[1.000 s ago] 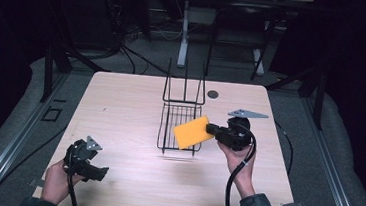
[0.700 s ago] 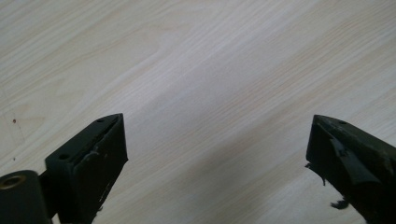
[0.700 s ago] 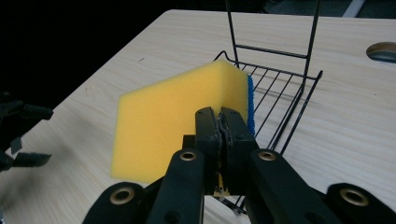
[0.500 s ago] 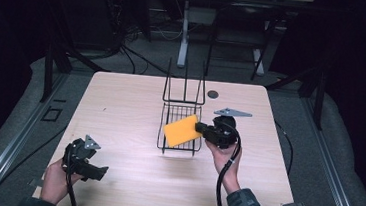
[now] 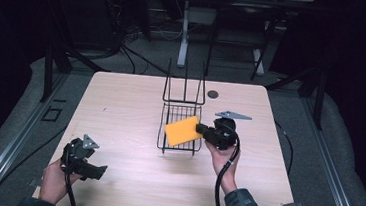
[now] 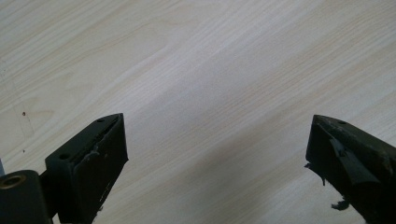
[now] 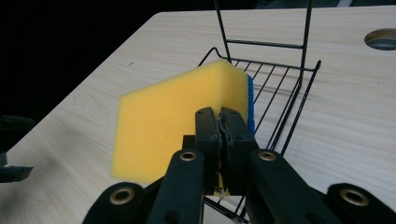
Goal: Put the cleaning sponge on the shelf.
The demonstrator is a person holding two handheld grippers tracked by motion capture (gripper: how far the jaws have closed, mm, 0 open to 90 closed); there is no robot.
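R gripper [image 5: 202,130] clamped on yellow sponge [image 5: 183,130] over wire rack [image 5: 181,114], blue backing seen in right gripper view, L gripper [image 6: 217,154] jaws wide apart above bare table [image 5: 120,107]

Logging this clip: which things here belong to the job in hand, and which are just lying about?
In the job:
- yellow sponge
- black wire rack
- right claw, shut on the sponge

Lying about:
- left claw, open over bare table
- table's round hole

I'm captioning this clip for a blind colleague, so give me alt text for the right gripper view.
The right gripper is shut on the edge of a yellow sponge with a blue backing, holding it over the near end of a black wire rack. The rack stands on a pale wooden table.
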